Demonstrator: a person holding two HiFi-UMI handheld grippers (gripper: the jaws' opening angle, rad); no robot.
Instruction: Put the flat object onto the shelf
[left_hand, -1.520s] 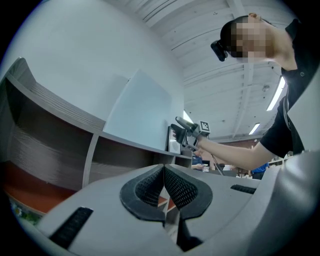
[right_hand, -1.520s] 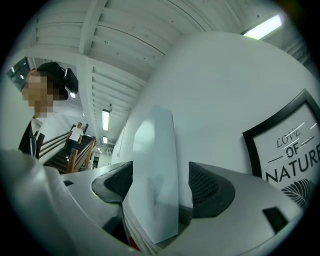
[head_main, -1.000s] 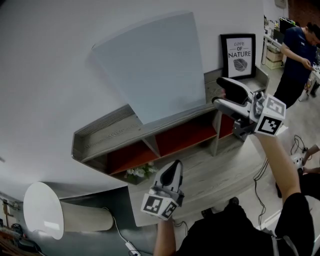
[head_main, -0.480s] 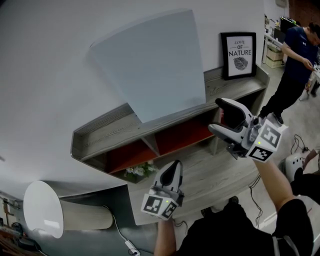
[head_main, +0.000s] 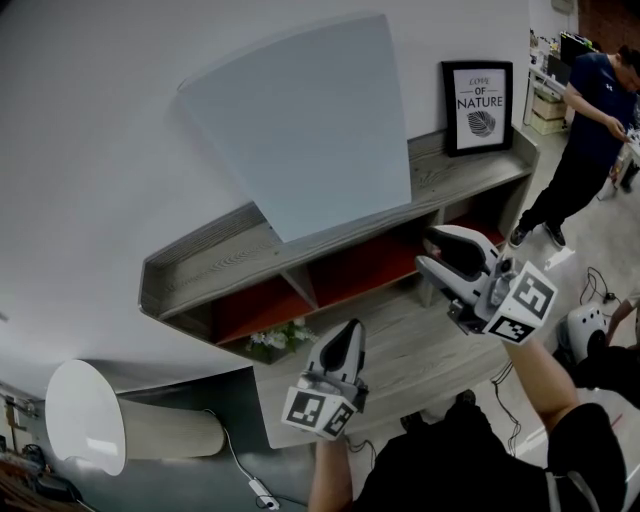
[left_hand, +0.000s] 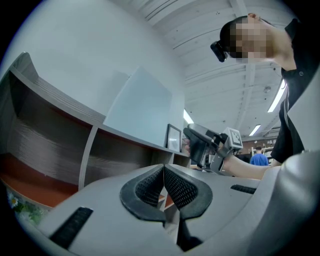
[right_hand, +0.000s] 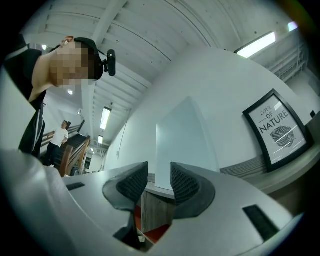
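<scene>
The flat object, a pale blue-grey panel (head_main: 300, 120), stands on top of the grey wooden shelf (head_main: 230, 262) and leans against the white wall. It also shows in the left gripper view as the panel (left_hand: 140, 107) and in the right gripper view as the panel (right_hand: 182, 145). My right gripper (head_main: 432, 250) hangs in front of the shelf's right end, apart from the panel. Its jaws are closing with nothing between them (right_hand: 159, 176). My left gripper (head_main: 345, 335) is low in front of the shelf, shut and empty (left_hand: 163, 172).
A framed print (head_main: 477, 110) stands at the shelf's right end. Red-backed compartments run under the top board, with small flowers (head_main: 280, 342) below them. A white cylinder (head_main: 85, 420) lies at lower left. A person (head_main: 590, 120) stands at the far right.
My right gripper has dropped and drawn back from the shelf top toward me, and its jaws have narrowed. The panel and the left gripper have stayed put.
</scene>
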